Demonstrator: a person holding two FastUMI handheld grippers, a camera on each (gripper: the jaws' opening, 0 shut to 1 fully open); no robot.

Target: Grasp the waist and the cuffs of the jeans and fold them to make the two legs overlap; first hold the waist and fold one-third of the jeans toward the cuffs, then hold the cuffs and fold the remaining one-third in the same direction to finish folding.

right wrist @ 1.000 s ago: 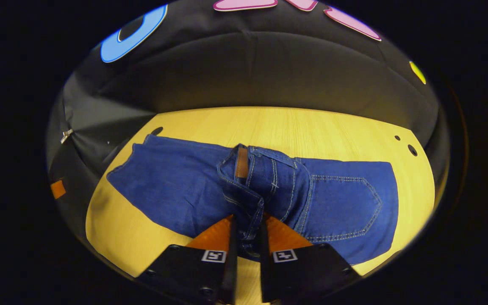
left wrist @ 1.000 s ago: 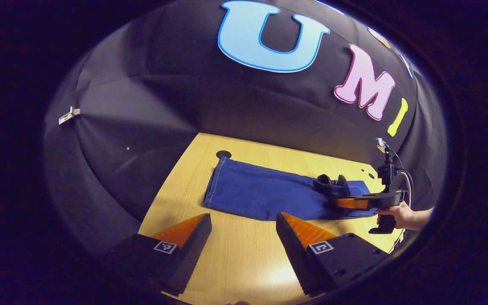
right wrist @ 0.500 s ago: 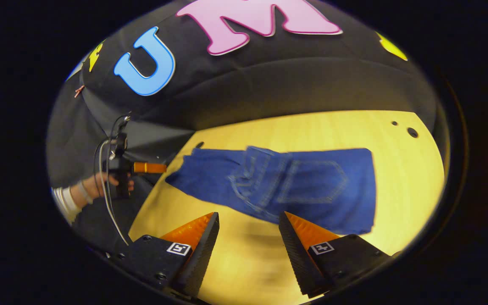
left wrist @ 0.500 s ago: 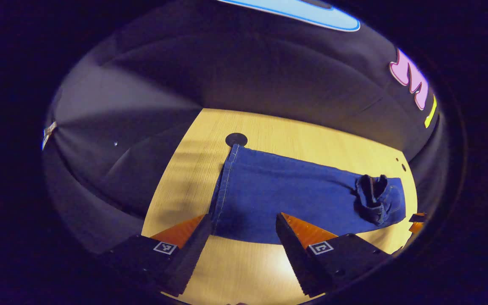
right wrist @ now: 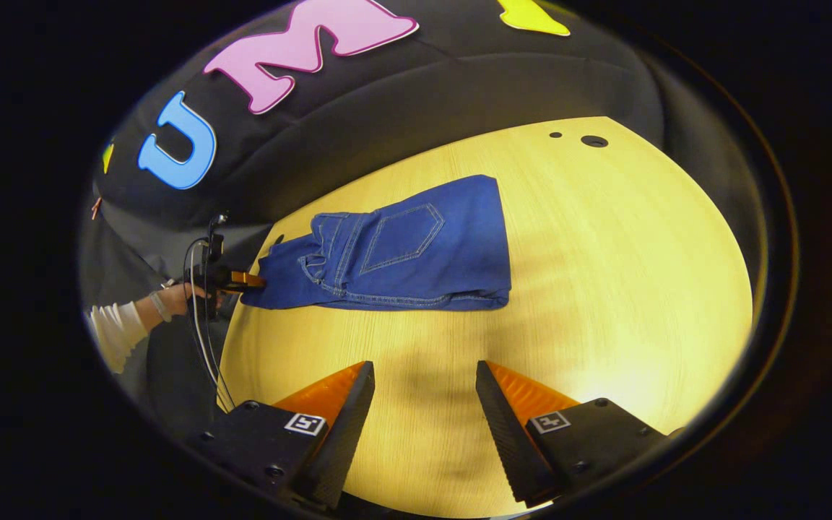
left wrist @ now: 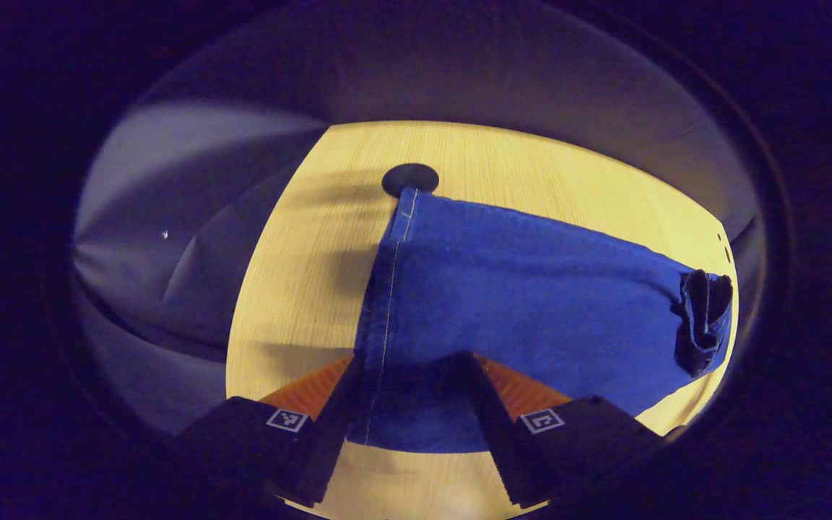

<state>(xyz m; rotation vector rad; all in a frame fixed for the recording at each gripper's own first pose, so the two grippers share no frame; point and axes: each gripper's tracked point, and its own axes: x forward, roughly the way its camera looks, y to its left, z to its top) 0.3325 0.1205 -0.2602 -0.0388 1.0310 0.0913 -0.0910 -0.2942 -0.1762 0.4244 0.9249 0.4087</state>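
Observation:
Blue jeans lie on the wooden table, legs stacked, with the waist third folded over the legs into a dark lump at the far right. My left gripper is open, its two fingers straddling the near corner of the cuff end, whose stitched hem runs away from me. In the right gripper view the jeans show the back pocket on top. My right gripper hangs open over bare table, well short of the jeans. The left gripper touches the cuff end there.
A round dark hole in the table sits just beyond the far cuff corner. Two small holes mark the table's far right. A hand with a white sleeve holds the left gripper, cables hanging below it.
My right gripper let go of the waist, opened and backed away from the jeans. My left gripper moved forward and down until its open fingers straddle the cuff corner.

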